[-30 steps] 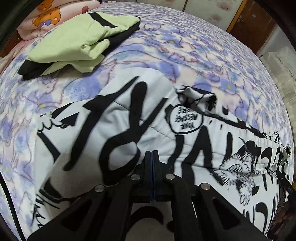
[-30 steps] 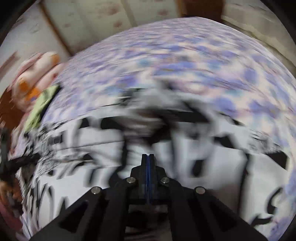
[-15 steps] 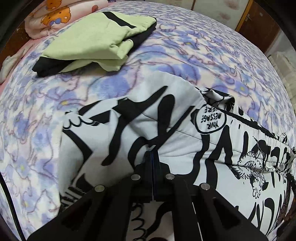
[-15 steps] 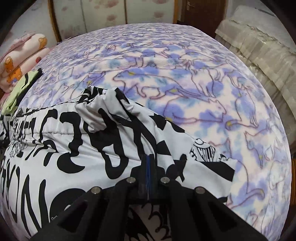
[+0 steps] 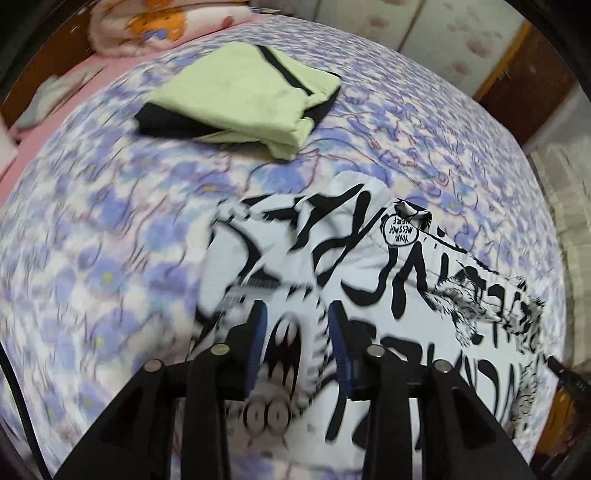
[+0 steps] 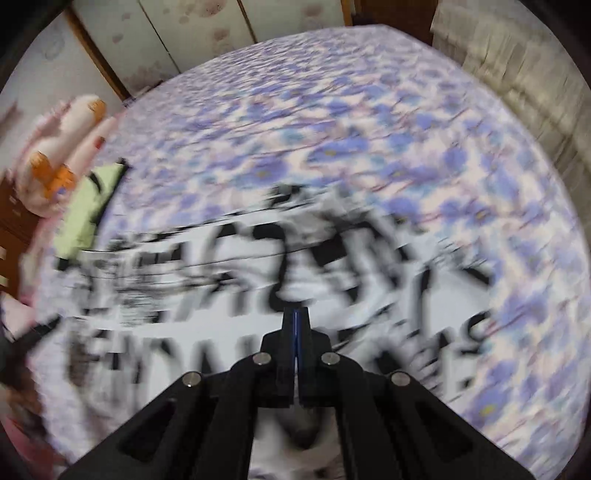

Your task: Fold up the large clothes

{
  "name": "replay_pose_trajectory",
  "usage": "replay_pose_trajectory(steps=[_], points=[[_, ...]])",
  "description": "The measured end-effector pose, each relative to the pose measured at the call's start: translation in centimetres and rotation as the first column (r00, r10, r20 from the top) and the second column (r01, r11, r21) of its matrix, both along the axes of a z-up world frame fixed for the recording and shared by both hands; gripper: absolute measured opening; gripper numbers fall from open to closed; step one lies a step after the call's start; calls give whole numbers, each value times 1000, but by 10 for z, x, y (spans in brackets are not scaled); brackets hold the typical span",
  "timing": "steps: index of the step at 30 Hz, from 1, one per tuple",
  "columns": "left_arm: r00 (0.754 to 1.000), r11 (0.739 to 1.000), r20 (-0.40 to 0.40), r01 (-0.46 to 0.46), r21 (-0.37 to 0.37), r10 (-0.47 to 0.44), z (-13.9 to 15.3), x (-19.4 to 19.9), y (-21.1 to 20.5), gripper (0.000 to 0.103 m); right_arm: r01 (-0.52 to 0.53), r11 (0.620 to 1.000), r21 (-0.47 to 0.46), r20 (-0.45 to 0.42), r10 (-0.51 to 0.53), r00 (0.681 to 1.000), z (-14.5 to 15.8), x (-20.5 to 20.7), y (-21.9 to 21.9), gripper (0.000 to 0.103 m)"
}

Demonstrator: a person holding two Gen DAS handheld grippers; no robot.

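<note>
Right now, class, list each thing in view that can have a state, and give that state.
Left gripper: fingers apart, just been opening, nothing pinched.
Right gripper: fingers shut; hold on cloth unclear.
Black-and-white printed garment: partly folded, lying rumpled on the bed.
Green garment: folded, lying apart.

Printed garment (image 5: 369,295) spread on bedspread (image 5: 110,229), nearest the cameras. Folded garment (image 5: 251,99) behind it, apart, on same bedspread. Rolled blanket (image 5: 155,26) beyond, at bed's far edge

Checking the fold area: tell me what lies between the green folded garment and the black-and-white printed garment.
Only bare purple floral bedspread lies between the green folded garment and the black-and-white printed garment; the left wrist view shows it clearly.
</note>
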State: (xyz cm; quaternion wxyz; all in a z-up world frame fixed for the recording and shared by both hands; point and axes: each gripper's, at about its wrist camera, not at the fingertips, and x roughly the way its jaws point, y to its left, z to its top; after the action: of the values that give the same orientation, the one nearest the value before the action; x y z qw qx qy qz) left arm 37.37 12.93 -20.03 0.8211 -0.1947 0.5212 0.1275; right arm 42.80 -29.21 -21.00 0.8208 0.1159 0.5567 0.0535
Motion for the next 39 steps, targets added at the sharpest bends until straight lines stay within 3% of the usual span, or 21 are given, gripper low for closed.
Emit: replay_pose_trajectory(steps=[4,7,11,14,19,21,23,24,26,27,29,34,37,39], points=[[999,998,22,-28,-63,30,0,-29,0,38,0,990,140,-81,11,997,-4,-4,37,0],[1000,996,-1,-23,-87,23,-3,-46,-1,38,-39,981,193,-150,68,986,-16,-7,72,0],[999,991,-11,-42,-124,41,-5,-65,-3,38,-37,982,186,-275,88,957,-42,-12,106,0],[997,979,-24,-72,-193,69,-10,-83,-1,39,-10,984,178,-348,73,935,-62,-10,118,0],[993,954,-78,-102,-283,83,-28,-112,3,41,7,992,122,-429,47,902,-100,-5,127,0],[991,935,-91,-126,-332,101,-38,-120,8,42,48,991,126,-470,17,882,-117,0,126,0],[988,897,-83,-155,-414,133,-49,-126,18,44,72,990,118,-493,-5,870,-124,4,128,0],[986,879,-77,-167,-447,148,-55,-127,22,47,52,994,98,-495,4,869,-124,5,133,0],[983,840,-58,-180,-511,175,-65,-129,29,64,-7,998,66,-481,38,876,-121,6,143,0],[979,809,-46,-190,-556,199,-72,-128,34,64,-37,998,51,-472,57,880,-120,6,148,0],[971,773,-52,-218,-596,234,-85,-126,42,65,-64,997,36,-460,74,885,-118,5,154,0],[964,761,-68,-245,-601,256,-113,-112,54,66,-32,999,31,-470,43,882,-118,6,155,0],[958,731,-76,-261,-631,276,-131,-99,62,68,-41,999,15,-463,43,885,-119,6,154,0],[959,725,-41,-239,-646,279,-135,-86,66,70,-50,999,5,-458,47,888,-118,7,154,0]])
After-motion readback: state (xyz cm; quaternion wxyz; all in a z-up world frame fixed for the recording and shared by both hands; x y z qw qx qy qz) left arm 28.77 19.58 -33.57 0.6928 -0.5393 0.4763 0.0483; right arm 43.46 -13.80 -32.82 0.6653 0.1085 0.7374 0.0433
